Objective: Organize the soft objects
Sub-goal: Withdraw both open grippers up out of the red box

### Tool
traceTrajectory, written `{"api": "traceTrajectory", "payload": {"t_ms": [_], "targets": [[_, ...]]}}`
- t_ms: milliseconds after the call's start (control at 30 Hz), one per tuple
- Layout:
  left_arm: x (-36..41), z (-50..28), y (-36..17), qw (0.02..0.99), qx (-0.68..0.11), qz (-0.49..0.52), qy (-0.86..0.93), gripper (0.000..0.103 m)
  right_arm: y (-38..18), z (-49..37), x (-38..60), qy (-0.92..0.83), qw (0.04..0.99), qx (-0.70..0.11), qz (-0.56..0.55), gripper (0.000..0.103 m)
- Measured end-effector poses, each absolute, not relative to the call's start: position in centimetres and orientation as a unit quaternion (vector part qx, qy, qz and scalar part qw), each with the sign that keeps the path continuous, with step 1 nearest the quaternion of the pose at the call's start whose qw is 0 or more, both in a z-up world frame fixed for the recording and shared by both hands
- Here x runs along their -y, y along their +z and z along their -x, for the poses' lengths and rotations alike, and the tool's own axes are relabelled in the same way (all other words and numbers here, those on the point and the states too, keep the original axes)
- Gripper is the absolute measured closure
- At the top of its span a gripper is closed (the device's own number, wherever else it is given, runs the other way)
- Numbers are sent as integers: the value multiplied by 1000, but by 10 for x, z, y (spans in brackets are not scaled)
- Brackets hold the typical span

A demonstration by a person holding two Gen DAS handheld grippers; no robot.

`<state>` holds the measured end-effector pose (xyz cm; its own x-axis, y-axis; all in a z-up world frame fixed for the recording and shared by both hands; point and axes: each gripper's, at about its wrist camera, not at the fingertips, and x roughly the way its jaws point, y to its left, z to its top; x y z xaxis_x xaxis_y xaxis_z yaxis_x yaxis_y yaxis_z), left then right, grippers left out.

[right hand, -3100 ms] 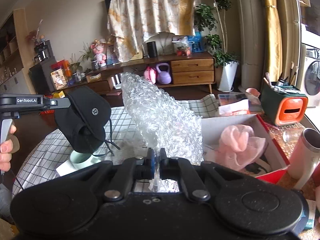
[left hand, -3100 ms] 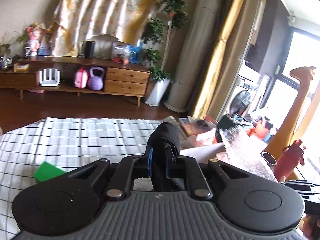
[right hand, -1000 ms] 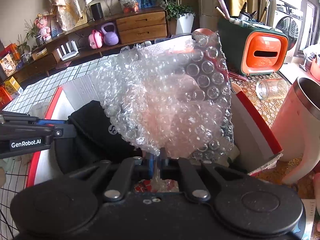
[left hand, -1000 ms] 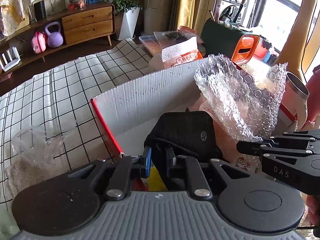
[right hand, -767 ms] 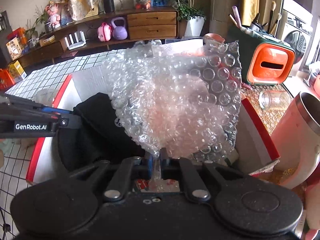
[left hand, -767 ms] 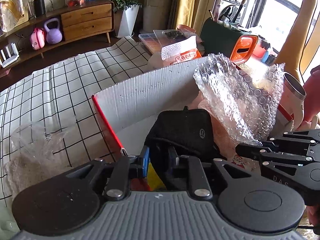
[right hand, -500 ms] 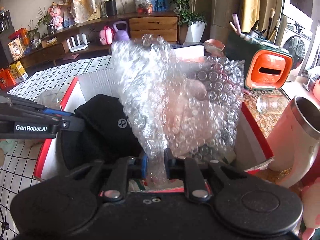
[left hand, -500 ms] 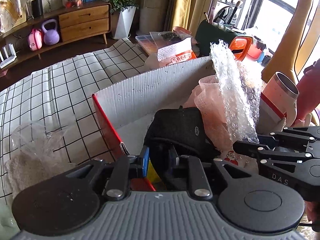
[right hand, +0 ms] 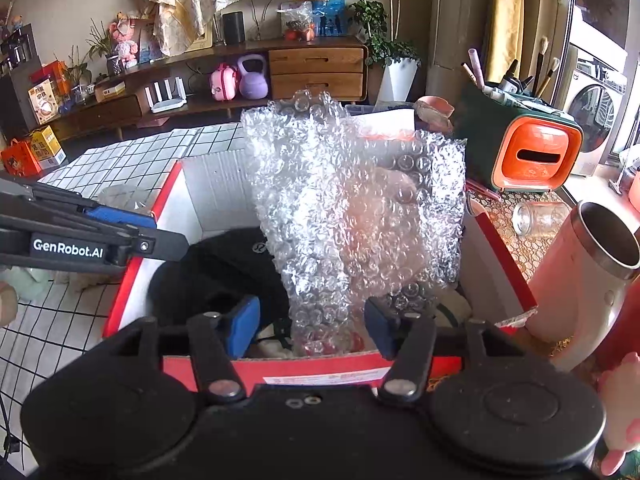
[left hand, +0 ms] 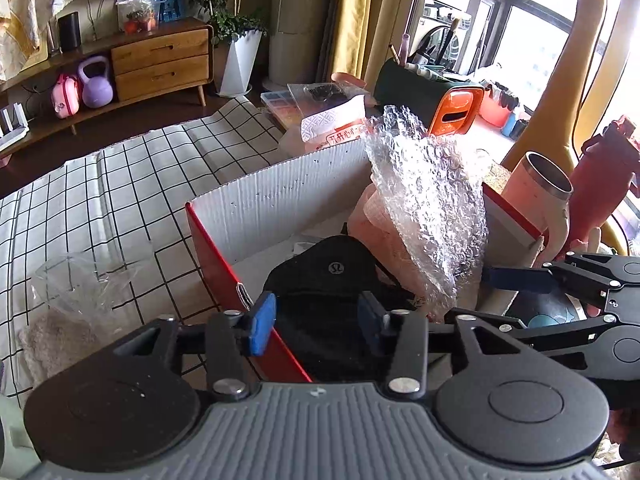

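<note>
the left gripper and right gripper have just been opened wide; nothing is pressed. the black pouch and bubble wrap are left inside the red box.

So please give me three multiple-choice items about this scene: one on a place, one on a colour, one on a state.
1. Where is the black fabric pouch?
A. inside the red-edged cardboard box
B. on the checked cloth
C. in the steel cup

2. What colour are the tool pads?
A. green
B. blue
C. yellow

3. How is the right tool?
A. shut on the pouch
B. shut on the clear bubble wrap
C. open

Key: A, the box walls surround the pouch; B, both pads look blue; C, its pads stand clear of the wrap, having just been opening.
</note>
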<state>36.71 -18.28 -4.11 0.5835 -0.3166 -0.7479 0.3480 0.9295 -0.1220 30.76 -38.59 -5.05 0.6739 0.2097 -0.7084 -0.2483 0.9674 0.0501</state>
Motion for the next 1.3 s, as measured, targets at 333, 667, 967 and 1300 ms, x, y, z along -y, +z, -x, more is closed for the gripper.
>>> {"api": "traceTrajectory", "payload": {"t_ms": [333,667,967,1300], "targets": [[161,-336,-21,900,-397,-20,-178,34,-25,-278,381,145,922,-360,12,27],[129,-293,5,909,-376,-12,-179,25,0,-245,363,167,927,-336,-8,10],[84,-252,28,920,-356,11,-165,16,23,-216,334,187,931,-314,-14,0],[17,-209,43,932,-331,31,-142,3,36,-187,287,216,927,-307,-6,0]]}}
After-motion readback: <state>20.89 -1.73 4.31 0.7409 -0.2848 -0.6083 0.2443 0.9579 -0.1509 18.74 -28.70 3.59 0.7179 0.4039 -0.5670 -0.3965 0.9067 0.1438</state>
